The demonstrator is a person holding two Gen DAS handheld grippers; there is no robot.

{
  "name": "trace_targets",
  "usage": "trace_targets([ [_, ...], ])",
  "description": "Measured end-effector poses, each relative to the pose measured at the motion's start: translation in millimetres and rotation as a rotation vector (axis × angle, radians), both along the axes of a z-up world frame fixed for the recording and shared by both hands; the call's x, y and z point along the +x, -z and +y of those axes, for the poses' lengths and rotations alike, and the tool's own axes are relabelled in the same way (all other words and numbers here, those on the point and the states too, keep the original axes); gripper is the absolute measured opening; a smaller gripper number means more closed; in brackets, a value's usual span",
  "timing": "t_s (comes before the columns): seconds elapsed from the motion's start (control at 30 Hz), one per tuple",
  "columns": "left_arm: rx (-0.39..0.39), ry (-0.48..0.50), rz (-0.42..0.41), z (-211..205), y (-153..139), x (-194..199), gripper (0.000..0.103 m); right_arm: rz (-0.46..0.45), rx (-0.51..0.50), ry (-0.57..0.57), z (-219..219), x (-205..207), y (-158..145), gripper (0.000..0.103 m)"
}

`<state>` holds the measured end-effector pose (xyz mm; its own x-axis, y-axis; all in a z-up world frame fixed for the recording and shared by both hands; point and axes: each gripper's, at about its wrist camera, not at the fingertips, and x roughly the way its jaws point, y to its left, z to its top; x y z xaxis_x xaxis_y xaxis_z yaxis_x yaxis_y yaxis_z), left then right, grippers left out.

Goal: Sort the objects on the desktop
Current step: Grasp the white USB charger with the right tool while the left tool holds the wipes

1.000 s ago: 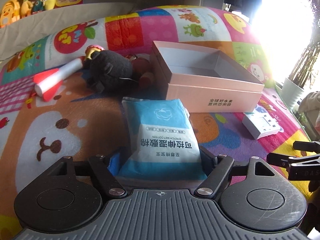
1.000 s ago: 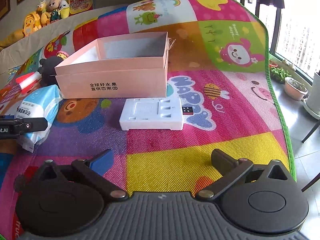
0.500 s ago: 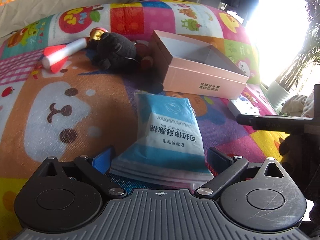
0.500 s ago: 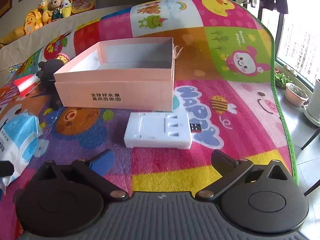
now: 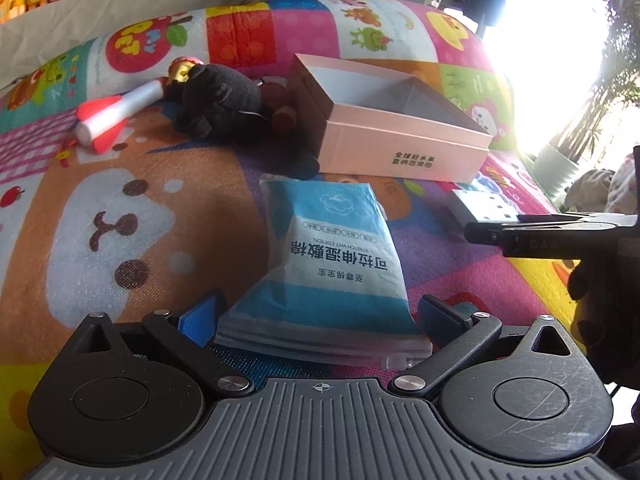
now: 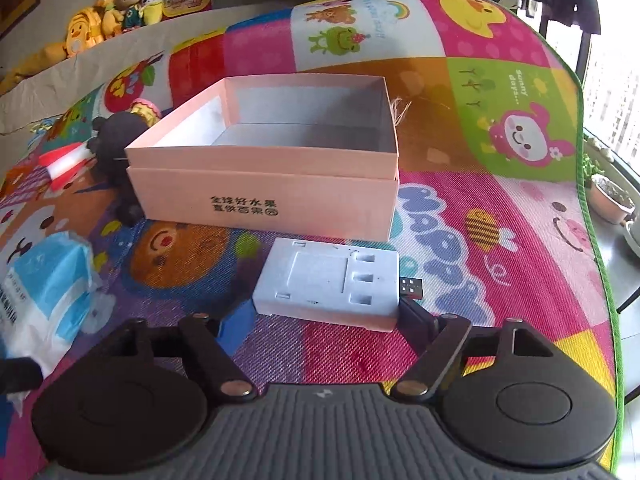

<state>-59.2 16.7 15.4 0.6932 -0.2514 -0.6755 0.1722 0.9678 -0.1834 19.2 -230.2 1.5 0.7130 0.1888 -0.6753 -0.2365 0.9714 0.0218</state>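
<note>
A blue and white wet-cotton pack (image 5: 332,256) lies on the colourful play mat, its near end between the fingers of my left gripper (image 5: 320,316), which stand wide on either side without clamping it. The pack also shows at the left of the right wrist view (image 6: 48,292). My right gripper (image 6: 326,320) is open, its fingers flanking the near edge of a white plastic charger block (image 6: 332,280), also seen in the left wrist view (image 5: 480,206). An open, empty pink cardboard box (image 6: 276,160) stands behind both and shows in the left wrist view (image 5: 396,128).
A black plush toy (image 5: 220,100) and a red and white toy rocket (image 5: 112,116) lie left of the box. A small black USB dongle (image 6: 412,286) sits by the charger block. Plush toys (image 6: 112,16) line the back ledge. Potted plants (image 6: 608,196) stand beyond the mat's right edge.
My right gripper has moved forward, so the charger block now sits between its fingers. My left gripper has tilted and shifted around the pack, which stays between its open fingers.
</note>
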Motion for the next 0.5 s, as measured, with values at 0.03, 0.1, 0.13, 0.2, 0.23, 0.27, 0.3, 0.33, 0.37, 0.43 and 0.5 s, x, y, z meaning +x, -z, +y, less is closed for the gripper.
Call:
trace_targets([
  [0.03,-0.003,-0.001,0.005,0,-1,0,0.103,-0.001,0.001,-0.006,-1,-7,0,0.078],
  [0.1,-0.051,-0.02,0.018,4,-4,2,0.103,-0.007,-0.005,-0.023,-4,-23,0,0.078],
  [0.13,-0.081,-0.028,0.015,7,-6,3,0.103,-0.008,-0.006,-0.031,-5,-30,0,0.078],
  [0.2,-0.097,-0.033,-0.007,6,-10,7,0.103,-0.01,-0.004,-0.058,-6,-45,0,0.078],
  [0.23,-0.081,-0.03,-0.016,2,-11,9,0.103,-0.014,-0.007,-0.07,-6,-50,0,0.078],
  [0.27,-0.059,-0.025,-0.025,-2,-11,12,0.103,-0.022,-0.016,-0.078,-5,-56,0,0.078],
  [0.3,-0.031,-0.018,-0.033,-7,-11,14,0.103,-0.036,-0.031,-0.08,-5,-60,1,0.078],
  [0.33,0.0,-0.012,-0.039,-13,-10,17,0.101,-0.054,-0.047,-0.077,-4,-64,1,0.078],
  [0.37,0.027,-0.008,-0.042,-17,-8,19,0.097,-0.067,-0.06,-0.074,-3,-66,1,0.08],
  [0.43,0.07,-0.001,-0.035,-24,-4,22,0.074,-0.085,-0.077,-0.055,-2,-68,1,0.088],
  [0.5,0.074,0.004,-0.039,-25,-2,22,0.074,-0.088,-0.064,-0.041,-4,-66,0,0.092],
])
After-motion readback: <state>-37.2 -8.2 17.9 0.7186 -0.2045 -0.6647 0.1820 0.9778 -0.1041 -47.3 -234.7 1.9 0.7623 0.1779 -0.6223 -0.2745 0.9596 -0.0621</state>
